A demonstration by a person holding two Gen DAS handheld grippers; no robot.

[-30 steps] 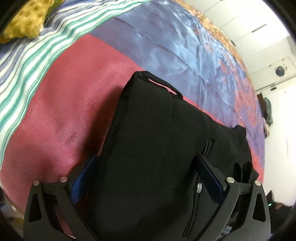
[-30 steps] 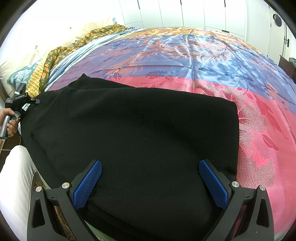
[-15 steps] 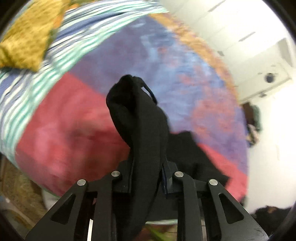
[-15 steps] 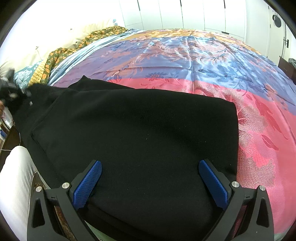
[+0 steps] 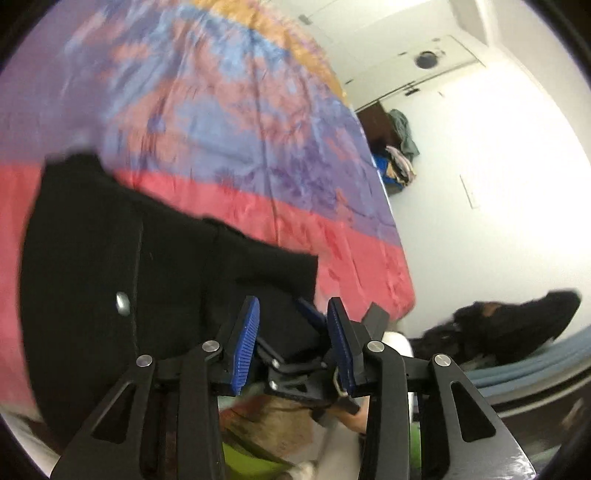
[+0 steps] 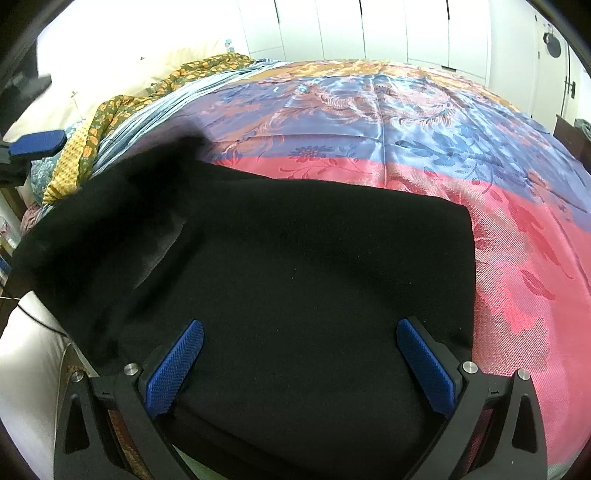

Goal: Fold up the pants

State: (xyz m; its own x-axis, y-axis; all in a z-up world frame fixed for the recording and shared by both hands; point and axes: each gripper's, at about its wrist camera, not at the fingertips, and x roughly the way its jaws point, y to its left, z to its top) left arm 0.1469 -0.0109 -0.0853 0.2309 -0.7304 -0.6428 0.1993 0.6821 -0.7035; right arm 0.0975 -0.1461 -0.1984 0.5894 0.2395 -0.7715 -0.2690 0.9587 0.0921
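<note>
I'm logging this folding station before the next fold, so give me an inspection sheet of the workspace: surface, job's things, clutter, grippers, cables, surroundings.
Surface: bedspread, blue and pink satin, lying smooth.
Job's things: black pants lie on the pink band; their far left corner is blurred.
Clutter: yellow patterned cloth at the far left.
Grippers: left gripper jaws have just been opening, nothing between the pads; right gripper open, above the pants' near edge.
Cables: thin dark cord at the left edge.
Surroundings: white cupboard doors; clothes pile beside the bed.

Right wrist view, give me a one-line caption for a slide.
Open right gripper poised over black pants spread on a colourful bedspread.
</note>
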